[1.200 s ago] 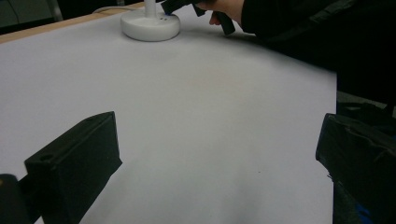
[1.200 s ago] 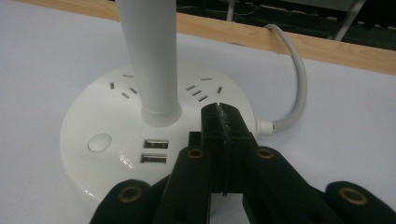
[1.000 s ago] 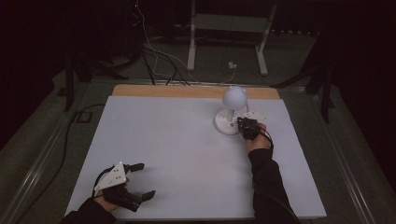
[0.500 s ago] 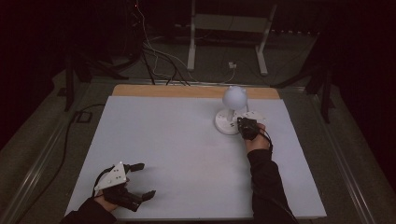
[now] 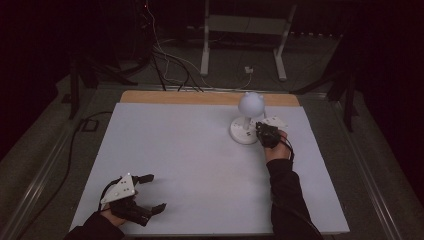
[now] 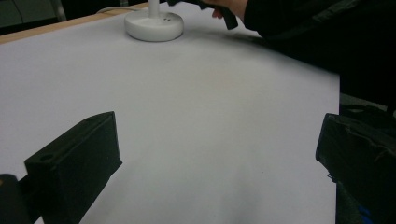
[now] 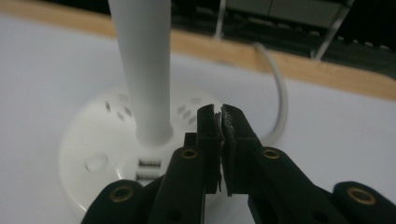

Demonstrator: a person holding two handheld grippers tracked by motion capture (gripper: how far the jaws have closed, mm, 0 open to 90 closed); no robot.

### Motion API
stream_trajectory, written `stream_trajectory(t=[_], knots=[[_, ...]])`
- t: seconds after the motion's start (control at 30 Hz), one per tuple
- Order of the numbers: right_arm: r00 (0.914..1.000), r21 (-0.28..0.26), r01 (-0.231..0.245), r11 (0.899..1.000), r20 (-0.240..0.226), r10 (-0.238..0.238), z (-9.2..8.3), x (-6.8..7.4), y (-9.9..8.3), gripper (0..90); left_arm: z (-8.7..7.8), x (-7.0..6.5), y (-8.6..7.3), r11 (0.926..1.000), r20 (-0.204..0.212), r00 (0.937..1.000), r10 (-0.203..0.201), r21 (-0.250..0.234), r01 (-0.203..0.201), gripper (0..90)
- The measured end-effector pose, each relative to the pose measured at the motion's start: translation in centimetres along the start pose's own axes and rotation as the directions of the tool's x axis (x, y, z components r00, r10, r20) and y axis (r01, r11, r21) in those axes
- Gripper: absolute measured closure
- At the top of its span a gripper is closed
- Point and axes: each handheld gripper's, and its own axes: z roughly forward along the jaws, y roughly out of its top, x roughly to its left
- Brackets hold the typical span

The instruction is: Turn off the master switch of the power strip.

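Observation:
A white desk lamp stands at the back right of the table, with a round base [image 5: 242, 135], a thin stem and a globe head [image 5: 250, 103]. My right gripper [image 5: 261, 131] hovers at the base's right edge, just over the rim. In the right gripper view its pads [image 7: 221, 114] stand almost together beside the stem [image 7: 142, 70], above the base's ports [image 7: 148, 164]. The jaws have just parted by a sliver, with nothing between them. My left gripper [image 5: 155, 192] rests at the front left, open and empty, its jaws wide [image 6: 217, 135]. It looks toward the lamp base [image 6: 154, 25].
A white sheet [image 5: 190, 150] covers the table, with a wooden strip [image 5: 200, 97] along the far edge. The lamp's white cable [image 7: 280, 102] runs off over that edge. Behind the table, cables and a metal stand [image 5: 245, 25] sit on the dark floor.

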Motion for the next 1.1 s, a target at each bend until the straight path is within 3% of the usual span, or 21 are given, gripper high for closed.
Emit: stream_trajectory(t=[0.1,0.47,0.5,0.53,0.57,0.6,0.67,0.7,0.73,0.77,0.8,0.87,1.0,1.1], knots=[[0.999,-0.003,-0.04,0.999,-0.018,0.04,-0.7,-0.6,0.8,83.8,0.1,0.0,0.0,1.0,0.0,1.0,-0.002,0.001,0.002,0.4],[0.997,0.013,-0.063,0.998,-0.044,0.064,-1.4,-1.1,0.9,77.7,0.0,0.0,0.0,1.0,0.003,1.0,-0.005,-0.003,0.005,0.3],[0.9963,0.008,-0.069,0.998,-0.05,0.07,-1.4,-1.1,0.9,73.8,0.0,0.0,0.0,1.0,0.002,1.0,-0.005,-0.002,0.005,0.4],[0.997,-0.005,-0.062,0.998,-0.048,0.061,-1.6,-1.1,0.8,63.1,0.0,0.0,0.0,1.0,0.002,1.0,-0.005,-0.002,0.005,0.4],[0.997,-0.005,-0.062,0.998,-0.048,0.061,-1.6,-1.1,0.8,63.1,0.0,0.0,0.0,1.0,0.002,1.0,-0.004,-0.001,0.004,0.4],[0.9983,-0.024,-0.049,0.999,-0.032,0.048,-1.8,-1.2,0.9,57.4,0.0,0.0,0.1,1.0,0.004,1.0,-0.004,-0.004,0.005,0.4],[0.9969,-0.045,-0.068,0.997,-0.043,0.066,-2.0,-1.5,0.8,47.1,0.0,0.0,0.1,1.0,0.003,1.0,-0.005,-0.004,0.005,0.4],[0.9969,-0.045,-0.068,0.997,-0.043,0.066,-2.0,-1.5,0.8,47.1,0.1,0.0,0.1,1.0,0.003,1.0,-0.005,-0.003,0.005,0.4],[0.996,-0.048,-0.076,0.996,-0.051,0.074,-2.1,-1.5,0.8,40.5,0.1,0.0,0.1,1.0,0.003,1.0,-0.004,-0.003,0.004,0.4],[0.996,-0.057,-0.07,0.996,-0.059,0.067,-2.3,-1.7,0.7,28.4,0.0,-0.1,0.1,1.0,0.003,1.0,-0.002,-0.002,0.002,0.4],[0.996,-0.057,-0.07,0.996,-0.059,0.067,-2.3,-1.7,0.7,28.4,0.0,-0.1,0.1,1.0,0.004,1.0,-0.001,-0.004,0.001,0.4],[0.9934,-0.067,-0.086,0.994,-0.082,0.081,-2.3,-1.9,0.6,16.0,0.0,0.0,0.1,1.0,0.004,1.0,-0.006,-0.004,0.006,0.4],[0.9819,-0.086,-0.147,0.985,-0.133,0.135,-2.6,-2.4,-0.1,11.2,0.1,-0.1,0.1,1.0,0.005,1.0,-0.002,-0.005,0.002,0.4],[0.9769,-0.096,-0.174,0.98,-0.142,0.16,-2.7,-2.6,-0.4,11.6,0.1,0.0,0.1,1.0,0.006,1.0,-0.003,-0.003,0.003,0.4]])
